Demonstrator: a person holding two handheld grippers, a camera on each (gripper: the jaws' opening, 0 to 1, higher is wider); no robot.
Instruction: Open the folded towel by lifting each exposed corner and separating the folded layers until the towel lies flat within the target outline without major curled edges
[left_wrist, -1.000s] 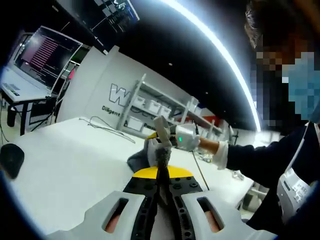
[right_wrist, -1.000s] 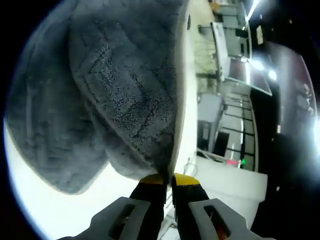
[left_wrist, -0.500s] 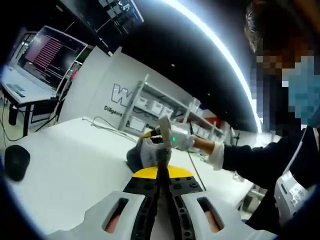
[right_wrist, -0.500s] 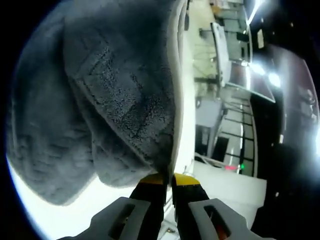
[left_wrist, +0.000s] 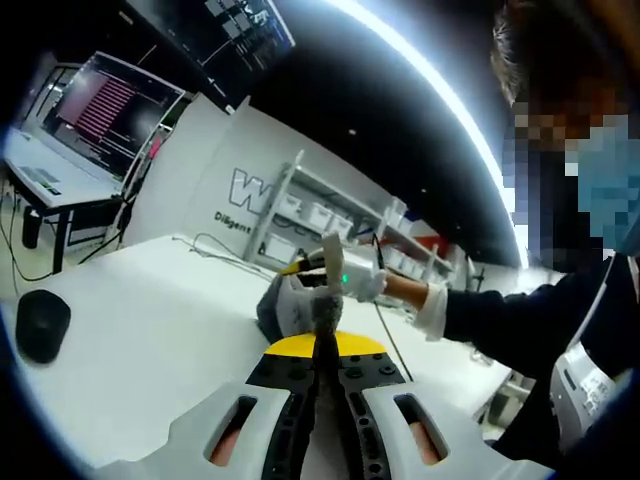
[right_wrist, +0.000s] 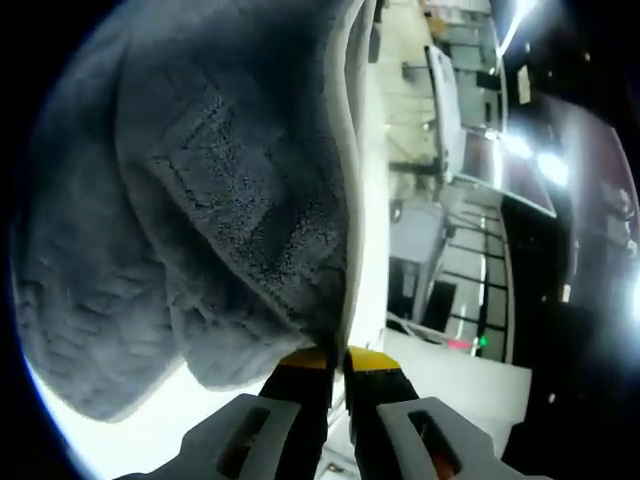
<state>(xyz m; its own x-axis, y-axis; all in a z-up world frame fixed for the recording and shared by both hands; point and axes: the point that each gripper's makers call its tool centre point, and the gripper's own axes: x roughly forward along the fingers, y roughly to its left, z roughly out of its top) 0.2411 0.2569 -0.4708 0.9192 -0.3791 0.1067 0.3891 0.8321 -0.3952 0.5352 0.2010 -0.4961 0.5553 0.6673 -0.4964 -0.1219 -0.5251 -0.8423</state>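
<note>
Two grippers, left gripper (left_wrist: 318, 345) and right gripper (right_wrist: 336, 352), are clamped on the grey terry towel (right_wrist: 200, 220), lifted off the white table (left_wrist: 150, 340); layers unseparated, flattening outstanding.

Bare white counter (left_wrist: 150, 340) lies open left of the bunched grey towel (left_wrist: 285, 305), with a black mouse (left_wrist: 42, 325) near its edge and a cable (left_wrist: 215, 252) farther back.

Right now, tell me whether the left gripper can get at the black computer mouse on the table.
Probably not yet: the left gripper is shut on the grey towel. The computer mouse lies apart on the bare white table, nothing blocking it.
</note>
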